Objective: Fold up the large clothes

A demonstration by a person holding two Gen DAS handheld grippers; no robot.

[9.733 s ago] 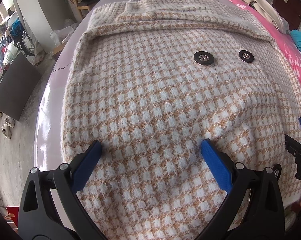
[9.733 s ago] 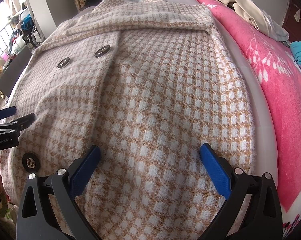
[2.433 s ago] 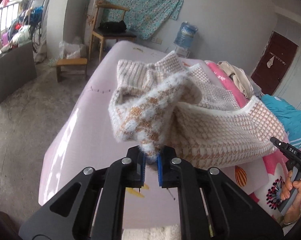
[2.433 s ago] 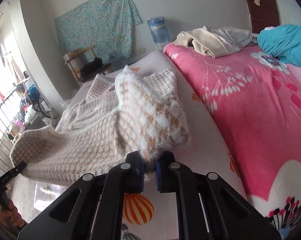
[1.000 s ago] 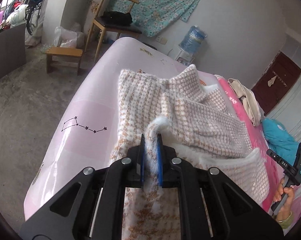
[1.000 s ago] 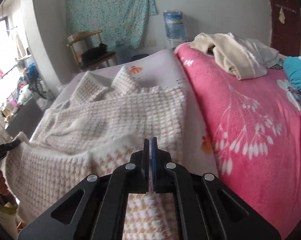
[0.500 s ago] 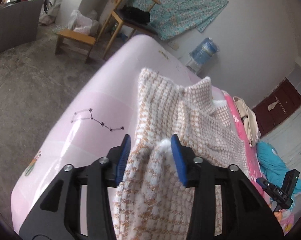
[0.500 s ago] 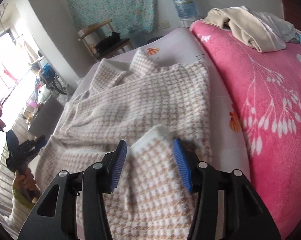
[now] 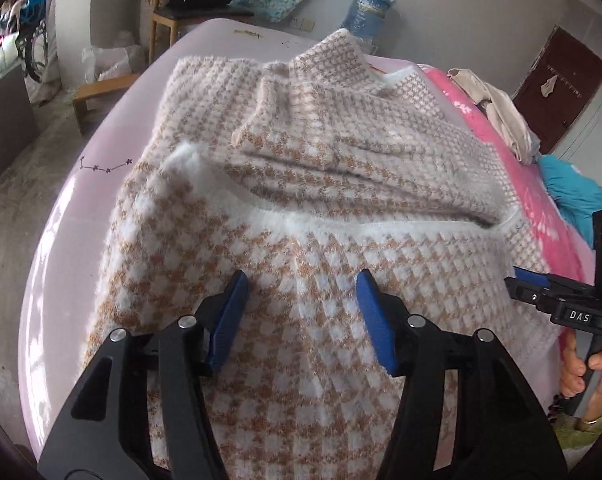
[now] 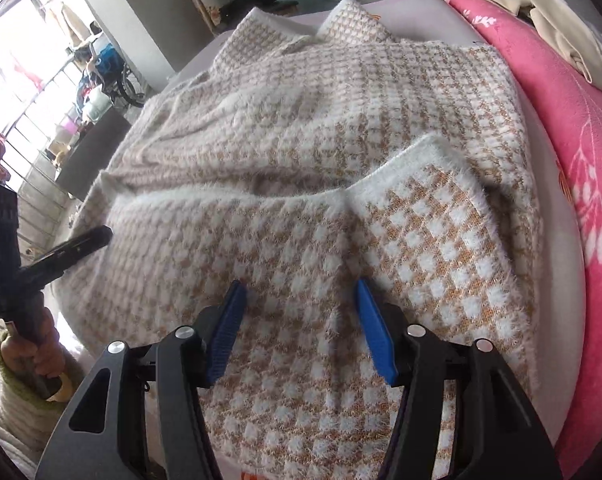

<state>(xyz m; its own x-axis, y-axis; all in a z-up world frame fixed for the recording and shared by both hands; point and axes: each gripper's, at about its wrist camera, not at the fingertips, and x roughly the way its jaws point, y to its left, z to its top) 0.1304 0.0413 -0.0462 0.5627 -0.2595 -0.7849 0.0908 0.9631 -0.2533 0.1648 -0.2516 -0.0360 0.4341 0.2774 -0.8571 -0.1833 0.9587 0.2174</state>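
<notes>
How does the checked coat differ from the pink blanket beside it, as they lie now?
The checked coat is tan-and-white houndstooth; the pink blanket is bright pink with white sprigs. The coat lies doubled, its white-edged hem folded up over itself; the blanket lies spread in a single layer. The coat rests on the pale lilac sheet; the blanket lies alongside it. Both look fuzzy.

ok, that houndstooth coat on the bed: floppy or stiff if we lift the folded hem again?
The houndstooth coat would likely drape: its folded layers sag and ripple. Thick fuzzy knit suggests some weight, and probably good grip for the open left gripper and right gripper.
</notes>
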